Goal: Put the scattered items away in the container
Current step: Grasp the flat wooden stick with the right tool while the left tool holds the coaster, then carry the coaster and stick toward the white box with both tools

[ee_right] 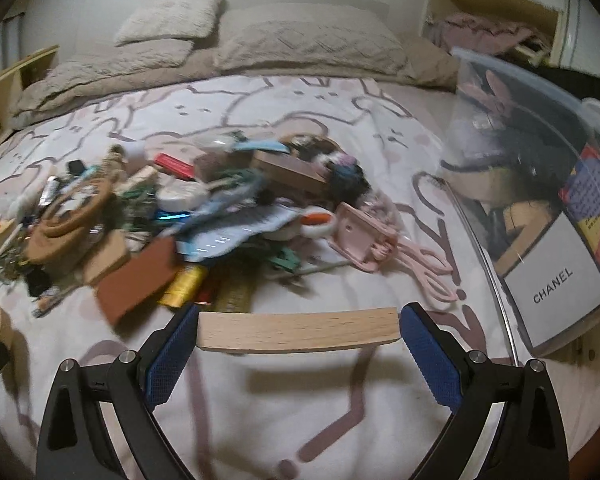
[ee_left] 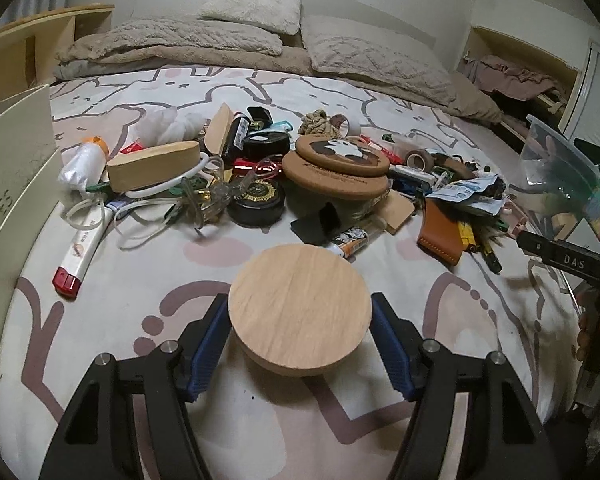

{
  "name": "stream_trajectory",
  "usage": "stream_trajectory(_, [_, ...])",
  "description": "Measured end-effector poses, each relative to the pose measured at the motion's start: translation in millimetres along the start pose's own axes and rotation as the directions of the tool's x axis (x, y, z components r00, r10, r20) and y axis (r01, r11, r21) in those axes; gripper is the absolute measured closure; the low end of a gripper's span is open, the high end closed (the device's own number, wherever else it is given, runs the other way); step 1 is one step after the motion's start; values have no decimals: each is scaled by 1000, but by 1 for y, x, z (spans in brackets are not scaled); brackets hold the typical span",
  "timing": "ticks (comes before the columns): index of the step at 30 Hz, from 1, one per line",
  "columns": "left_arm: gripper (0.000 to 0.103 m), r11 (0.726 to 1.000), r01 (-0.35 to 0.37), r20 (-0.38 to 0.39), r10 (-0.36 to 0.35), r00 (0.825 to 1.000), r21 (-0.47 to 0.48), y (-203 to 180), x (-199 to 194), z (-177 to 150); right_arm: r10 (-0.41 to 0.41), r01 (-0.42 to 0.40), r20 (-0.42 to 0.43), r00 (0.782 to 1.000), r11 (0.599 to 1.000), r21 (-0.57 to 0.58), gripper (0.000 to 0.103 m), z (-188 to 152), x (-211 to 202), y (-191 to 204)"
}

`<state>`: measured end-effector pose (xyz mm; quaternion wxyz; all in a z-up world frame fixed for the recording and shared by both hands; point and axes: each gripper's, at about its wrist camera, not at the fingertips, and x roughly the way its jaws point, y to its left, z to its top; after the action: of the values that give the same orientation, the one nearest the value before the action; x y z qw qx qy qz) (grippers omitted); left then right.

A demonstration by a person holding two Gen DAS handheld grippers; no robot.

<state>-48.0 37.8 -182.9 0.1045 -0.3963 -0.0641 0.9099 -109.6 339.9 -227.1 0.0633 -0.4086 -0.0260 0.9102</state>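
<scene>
- Bedroom setting: bedspread (ee_left: 400, 92) with a rabbit print, pillows at 12 o'clock, and a heap of small clutter (ee_left: 284, 168) across the middle of the bed.
- Left gripper (ee_left: 300, 316) is clamped on a round wooden disc (ee_left: 300, 308), blue pads on its 9 and 3 o'clock edges; the disc appears lifted off the cover, judging by the shadow beneath it.
- Right gripper (ee_right: 298, 330) grips a flat wooden piece (ee_right: 298, 330) edge-on, pads at both ends, shadow on the bedspread below.
- Clear plastic container (ee_right: 548, 200) sits at 2–3 o'clock in the right view, already partly filled; a white CHANEL box (ee_right: 556, 292) shows through its wall.
- Step in hand, as I read it: both items picked, carry to the bin pending. Next move calls for swinging each load toward 3 o'clock, clearing the rim, then releasing.
- Left view only: sharp detail of the pile: cork coasters (ee_left: 340, 160), a tan leather wallet (ee_left: 440, 232), a red-capped tube (ee_left: 80, 248); the container is just a sliver at 3 o'clock.
- Right view only: the container's contents and a pink comb-like item (ee_right: 368, 240) near it; the pile is motion-blurred.
</scene>
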Motion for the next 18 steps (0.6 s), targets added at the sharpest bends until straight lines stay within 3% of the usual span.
stream_trajectory(9, [34, 1000, 0, 30, -1, 1000, 12, 0, -15, 4, 33, -21, 100, 994, 992, -125, 4, -2, -33, 45])
stream_trajectory(18, [34, 1000, -7, 66, 5, 998, 31, -1, -34, 17, 92, -71, 156, 984, 989, -131, 4, 0, -56, 55])
